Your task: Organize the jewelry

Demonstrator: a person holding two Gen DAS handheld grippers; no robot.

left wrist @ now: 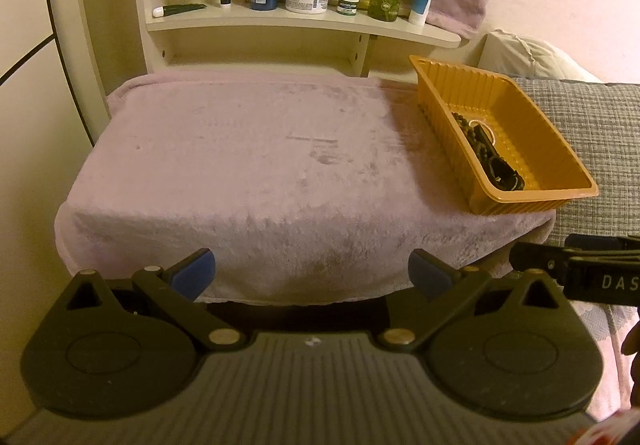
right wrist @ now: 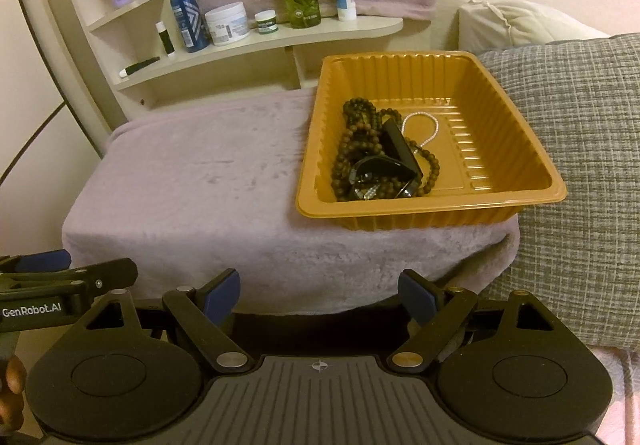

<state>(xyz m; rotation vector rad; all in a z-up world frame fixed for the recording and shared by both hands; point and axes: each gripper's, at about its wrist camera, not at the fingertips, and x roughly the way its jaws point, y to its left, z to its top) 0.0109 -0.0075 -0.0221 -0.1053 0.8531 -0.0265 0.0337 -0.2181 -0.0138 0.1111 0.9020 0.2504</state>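
place: home bedroom | signs: toiletry shelf (right wrist: 256,41) (lotions, sprays), pillow (right wrist: 516,25), plush blanket (left wrist: 240,149)

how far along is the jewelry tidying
Looks done: the beaded necklaces, thin chain and dark case all lie in the orange tray. In hand: nothing; left gripper and right gripper are open. Left: nothing visible on the blanket.

You have a raised surface draped in a lilac plush blanket (right wrist: 192,185). One item sits directly on it: an orange ribbed plastic tray (right wrist: 516,149), placed at the right edge, its near corner reaching the front right corner. The rest of the blanket, from centre to left edge, carries nothing.
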